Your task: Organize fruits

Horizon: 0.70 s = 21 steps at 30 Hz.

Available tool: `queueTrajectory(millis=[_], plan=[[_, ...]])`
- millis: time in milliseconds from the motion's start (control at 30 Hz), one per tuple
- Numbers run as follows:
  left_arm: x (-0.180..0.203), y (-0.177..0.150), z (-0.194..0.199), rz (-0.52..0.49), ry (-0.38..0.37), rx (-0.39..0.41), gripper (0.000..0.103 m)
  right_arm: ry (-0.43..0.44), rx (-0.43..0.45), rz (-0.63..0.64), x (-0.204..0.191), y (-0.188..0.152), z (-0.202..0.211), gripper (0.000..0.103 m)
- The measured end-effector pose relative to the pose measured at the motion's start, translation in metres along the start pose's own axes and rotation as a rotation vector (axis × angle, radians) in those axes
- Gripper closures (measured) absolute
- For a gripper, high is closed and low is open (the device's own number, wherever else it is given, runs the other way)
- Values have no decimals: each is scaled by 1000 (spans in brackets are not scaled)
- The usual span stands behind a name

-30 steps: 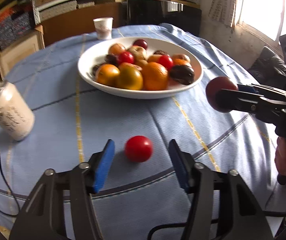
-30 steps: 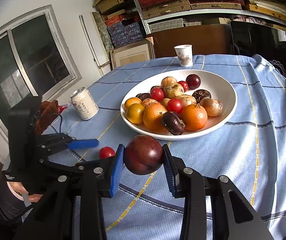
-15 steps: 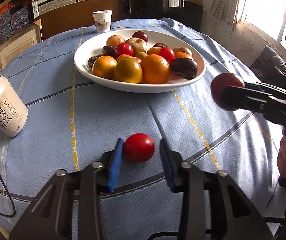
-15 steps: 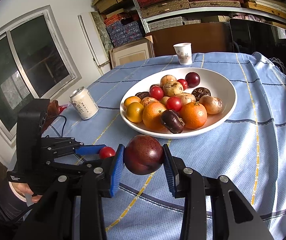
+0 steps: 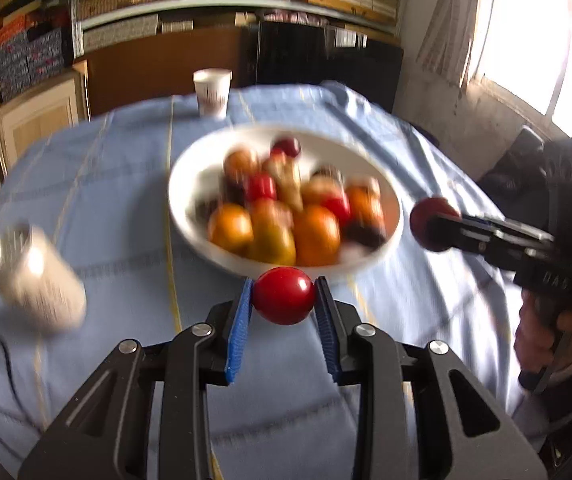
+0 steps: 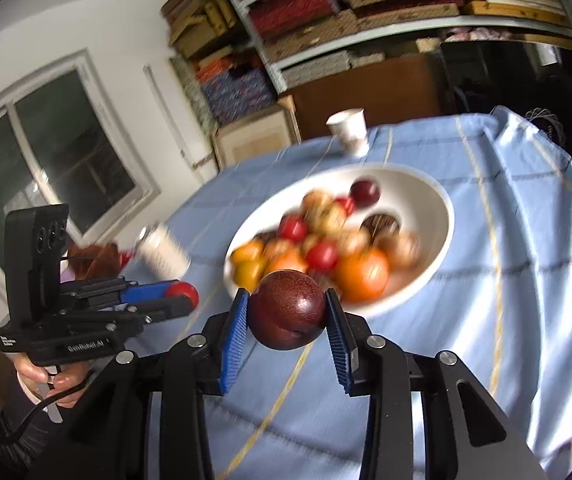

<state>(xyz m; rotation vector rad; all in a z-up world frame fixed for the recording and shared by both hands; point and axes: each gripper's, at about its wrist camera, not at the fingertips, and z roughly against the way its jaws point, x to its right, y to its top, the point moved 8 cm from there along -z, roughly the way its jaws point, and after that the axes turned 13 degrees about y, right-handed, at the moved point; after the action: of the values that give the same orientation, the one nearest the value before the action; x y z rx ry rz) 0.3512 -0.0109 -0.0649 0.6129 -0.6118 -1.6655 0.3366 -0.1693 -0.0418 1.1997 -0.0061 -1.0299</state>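
Left gripper (image 5: 284, 295): my blue pads are clamped on a small red fruit (image 5: 284, 295), one pad on each side; it is held clear of the cloth, in front of the bowl's near rim.
Right gripper (image 6: 287, 312): I grip a dark red fruit (image 6: 287, 310) between the pads, raised above the table, near the bowl's near edge.
White bowl (image 6: 436, 216): on the blue tablecloth (image 6: 526, 280), piled with oranges, red and dark fruits, all blurred.
Can (image 5: 40, 280): left of the bowl, blurred.
Paper cup (image 5: 212, 92): beyond the bowl, at the far edge of the table.
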Motion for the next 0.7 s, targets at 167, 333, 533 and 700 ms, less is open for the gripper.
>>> queueTrajectory(millis=[167, 333, 533, 700], plan=[[1, 58, -39, 17, 5, -20, 72, -54, -15, -6, 29, 34, -33, 65], [-10, 75, -83, 47, 42, -89, 72, -74, -56, -35, 55, 38, -65, 65], [-24, 70, -89, 49, 167, -82, 29, -83, -67, -7, 47, 37, -64, 39], [-29, 69, -34, 30, 279, 47, 11, -123, -10, 84, 6, 46, -22, 16]])
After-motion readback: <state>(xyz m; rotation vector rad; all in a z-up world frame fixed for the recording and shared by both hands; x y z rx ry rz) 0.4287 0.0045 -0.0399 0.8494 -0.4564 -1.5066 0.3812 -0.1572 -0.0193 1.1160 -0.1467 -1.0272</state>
